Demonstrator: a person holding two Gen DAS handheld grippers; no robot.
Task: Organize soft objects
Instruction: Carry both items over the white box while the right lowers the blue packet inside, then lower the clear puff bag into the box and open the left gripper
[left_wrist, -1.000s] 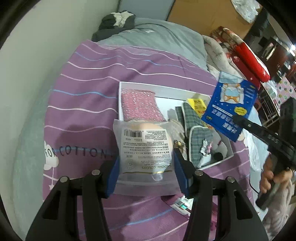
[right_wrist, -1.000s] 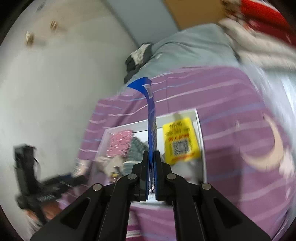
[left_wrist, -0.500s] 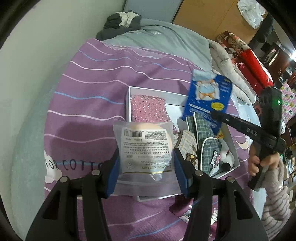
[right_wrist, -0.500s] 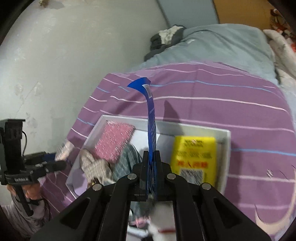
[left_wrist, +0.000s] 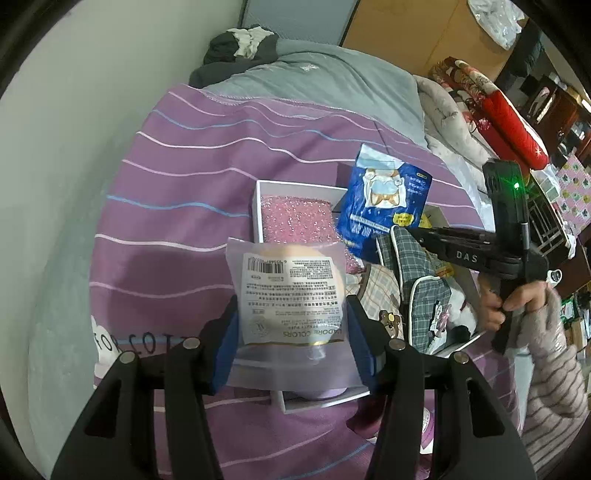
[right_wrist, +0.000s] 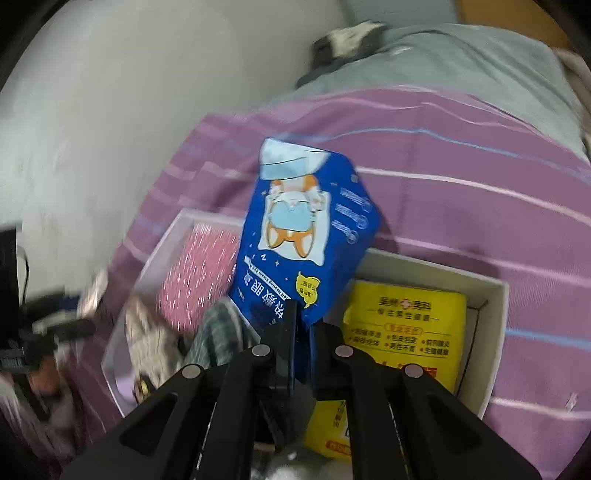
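The right gripper (right_wrist: 301, 332) pinches the blue packet (right_wrist: 306, 236) above the white box (right_wrist: 495, 314); lower it flat beside the yellow packet (right_wrist: 404, 332) before letting go; the left gripper (left_wrist: 291, 332) clamps a clear pouch (left_wrist: 290, 291).

A box (left_wrist: 295, 186) sits on the bed (left_wrist: 184, 155). In the left wrist view a sponge (left_wrist: 295, 221) lies at its far left, with a checked pouch (left_wrist: 417, 273) to the right. A yellow packet (right_wrist: 406, 325) lies at the far right end. An eye-mask packet (left_wrist: 384, 203), held in the right gripper (right_wrist: 301, 328), hangs over the box between sponge and yellow packet. The left gripper (left_wrist: 291, 336) holds a powder-puff bag (left_wrist: 288, 291) above the box's near side.
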